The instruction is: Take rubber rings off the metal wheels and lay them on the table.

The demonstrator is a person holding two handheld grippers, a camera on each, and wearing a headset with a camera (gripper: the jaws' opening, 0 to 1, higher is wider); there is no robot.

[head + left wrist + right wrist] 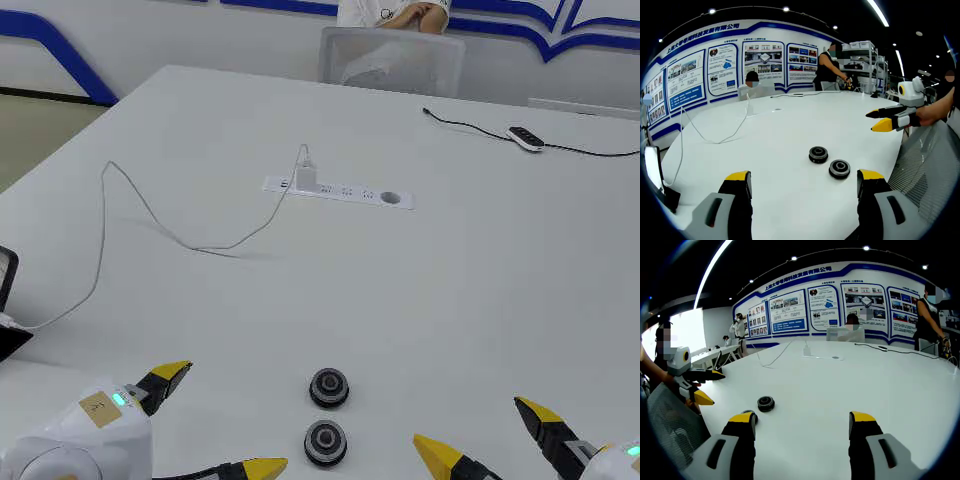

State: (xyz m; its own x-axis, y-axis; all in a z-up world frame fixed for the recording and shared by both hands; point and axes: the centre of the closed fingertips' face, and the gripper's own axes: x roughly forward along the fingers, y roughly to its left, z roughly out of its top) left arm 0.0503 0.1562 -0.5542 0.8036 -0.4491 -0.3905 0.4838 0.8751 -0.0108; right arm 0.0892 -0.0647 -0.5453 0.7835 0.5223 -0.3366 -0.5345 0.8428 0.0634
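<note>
Left gripper view: fingers (pixel 737 176) wide apart, empty.

The head view looks down over the near edge of the table (pixel 480 290) toward 12 o'clock. From 7 and 5 o'clock, the left and right gripper views skim low and inward; all 3 share the 2 metal wheels (pixel 328 388).
</note>
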